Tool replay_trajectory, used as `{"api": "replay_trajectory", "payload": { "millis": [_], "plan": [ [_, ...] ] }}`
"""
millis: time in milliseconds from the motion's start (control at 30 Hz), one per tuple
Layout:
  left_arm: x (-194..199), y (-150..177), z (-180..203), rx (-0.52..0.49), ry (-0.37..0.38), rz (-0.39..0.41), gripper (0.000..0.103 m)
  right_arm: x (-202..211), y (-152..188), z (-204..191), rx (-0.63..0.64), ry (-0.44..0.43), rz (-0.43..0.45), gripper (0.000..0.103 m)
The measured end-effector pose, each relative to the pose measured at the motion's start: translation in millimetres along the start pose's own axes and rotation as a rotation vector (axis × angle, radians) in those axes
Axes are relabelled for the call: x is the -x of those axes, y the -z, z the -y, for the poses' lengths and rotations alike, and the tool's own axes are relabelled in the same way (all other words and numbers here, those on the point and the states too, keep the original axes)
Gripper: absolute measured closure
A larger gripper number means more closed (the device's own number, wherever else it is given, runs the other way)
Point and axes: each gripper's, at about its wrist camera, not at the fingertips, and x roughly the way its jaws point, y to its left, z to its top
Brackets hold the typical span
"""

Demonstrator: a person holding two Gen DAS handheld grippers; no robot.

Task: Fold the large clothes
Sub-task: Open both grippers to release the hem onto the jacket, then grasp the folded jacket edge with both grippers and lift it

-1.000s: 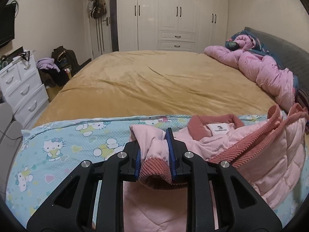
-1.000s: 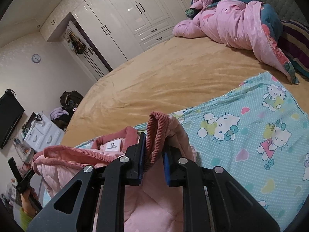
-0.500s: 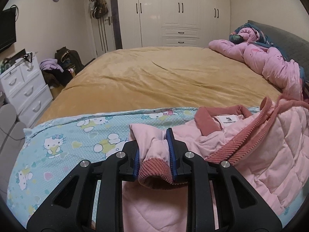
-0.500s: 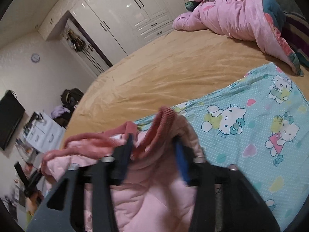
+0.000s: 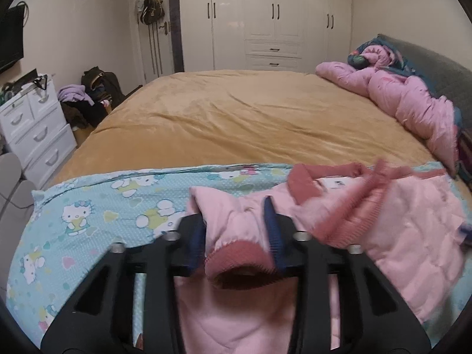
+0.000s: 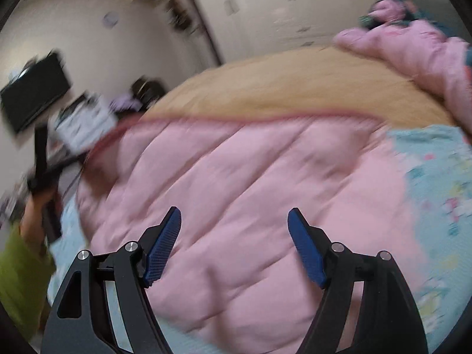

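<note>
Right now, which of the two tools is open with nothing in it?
The right tool: its blue pads are spread wide above the pink jacket. The left tool has the jacket's ribbed cuff between its pads.

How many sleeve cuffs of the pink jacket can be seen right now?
1. A dark pink ribbed cuff sits between the left gripper's jaws. The other cuff may be hidden under the jacket.

No legible text: blurred neck label (image 5: 334, 183) inside the pink jacket (image 5: 413, 236), marks unreadable
</note>
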Motion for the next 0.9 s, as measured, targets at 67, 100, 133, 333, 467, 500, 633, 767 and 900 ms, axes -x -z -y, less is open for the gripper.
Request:
{"api": "replay_trajectory", "payload": {
  "millis": [67,100,133,333,467,500,633,767,900],
  "plan": [
    [9.1,-1.4,5.6,-0.01,-0.011,0.018,0.04,-21.9,10.3,-14.1,0.032,0.056,-0.076,0.025],
    [13.2,-2.3,8.2,-0.013,-0.012,0.024,0.029,-27.5,12.3,-18.9,0.043,0.08,-0.093,0.021],
    [16.9,-3.4,11.0,-0.014,-0.002,0.023,0.029,-36.9,15.6,-22.7,0.06,0.111,-0.106,0.019],
    [37.4,3.5,24.2,-0.003,0.015,0.028,0.025,-44.4,16.3,-24.8,0.037,0.141,-0.099,0.017],
    [49.2,18.7,28.7,0.024,0.027,0.026,0.017,-18.0,15.4,-24.4,-0.019,0.073,-0.039,0.018],
    [50.5,22.2,30.9,0.02,0.022,0.025,0.013,-12.1,15.7,-24.6,-0.019,0.063,-0.028,0.018],
    [49.0,36.8,35.4,-0.053,-0.02,-0.001,0.009,26.9,12.8,-17.5,-0.004,0.065,0.025,0.015],
    [39.7,49.5,20.8,-0.08,-0.042,-0.038,0.009,54.2,10.4,10.3,-0.007,0.123,0.075,0.011],
    [20.1,58.5,-5.3,-0.023,0.011,-0.093,0.009,62.8,6.6,54.5,-0.087,0.175,0.099,0.01]
  ]
}}
